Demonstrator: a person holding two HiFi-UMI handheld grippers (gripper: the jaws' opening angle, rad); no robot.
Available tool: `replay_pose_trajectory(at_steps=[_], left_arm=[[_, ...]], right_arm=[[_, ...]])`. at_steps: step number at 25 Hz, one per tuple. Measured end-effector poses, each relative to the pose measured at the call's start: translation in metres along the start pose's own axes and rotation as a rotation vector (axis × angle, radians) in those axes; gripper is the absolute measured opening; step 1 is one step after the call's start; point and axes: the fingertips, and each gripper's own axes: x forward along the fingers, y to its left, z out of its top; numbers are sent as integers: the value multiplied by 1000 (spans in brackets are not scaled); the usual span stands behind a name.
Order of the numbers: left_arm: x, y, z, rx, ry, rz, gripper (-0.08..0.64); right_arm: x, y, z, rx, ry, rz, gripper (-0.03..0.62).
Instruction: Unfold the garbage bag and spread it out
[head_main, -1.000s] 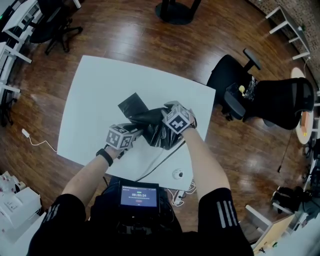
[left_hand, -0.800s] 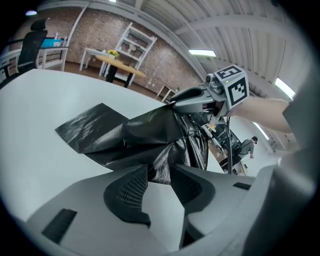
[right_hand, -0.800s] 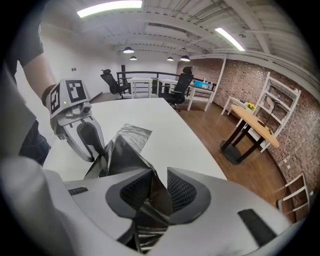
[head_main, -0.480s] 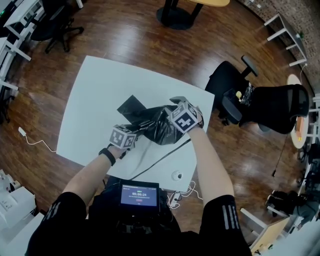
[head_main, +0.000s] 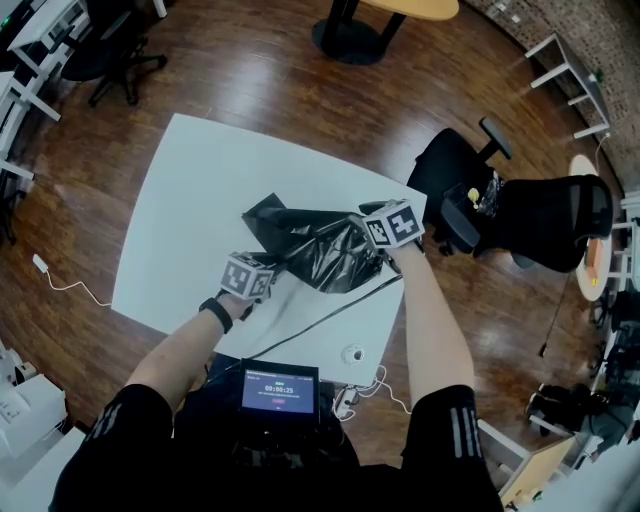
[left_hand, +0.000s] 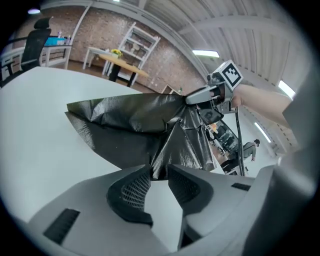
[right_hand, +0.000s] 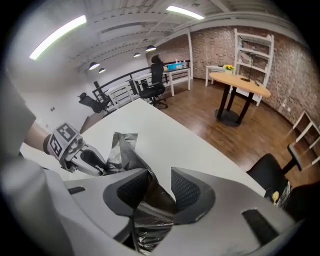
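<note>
— Where's the garbage bag (head_main: 315, 250)?
— At the left gripper (left_hand: 159, 175), its narrow jaws closing on the near corner. From there it stretches, crumpled, across the white table (head_main: 190, 190) to the right gripper (right_hand: 160, 182), which pinches a raised fold.

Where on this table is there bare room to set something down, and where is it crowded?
Bare: the left and far part of the table, from its far and left edges up to the garbage bag. Crowded: the right-middle, under the bag, and the near strip crossed by a black cable with a small round object.
</note>
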Motion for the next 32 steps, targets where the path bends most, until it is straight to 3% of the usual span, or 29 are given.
replay_pose_trajectory(at_steps=[6,12,15,18,21,25,28,32], left_arm=[[2,-3,2,-6,-1,-3,107],[-12,0,1,-41,-3,-12,107],[-39,-9,22,44,-70,-18,106],[-59,-23,57,256,-150,-11,106],[-50,-37,79,431,-135,-44,107],[-19,-39,90,474,-83,-89,107],[7,-29,80,487,-5,-68,107],[26,-6,64,428,75,-16,107]], right_arm=[[2,-6,-18,249,-38,138,167],[6,-9,-24,314,-72,158,167],[15,-6,-31,290,-46,152,167],[22,-5,-36,262,-26,145,167],[25,-4,-37,256,-26,145,167],[28,-3,-37,252,-22,145,167],[29,-4,-40,255,-19,144,167],[30,-5,-43,260,-27,145,167]])
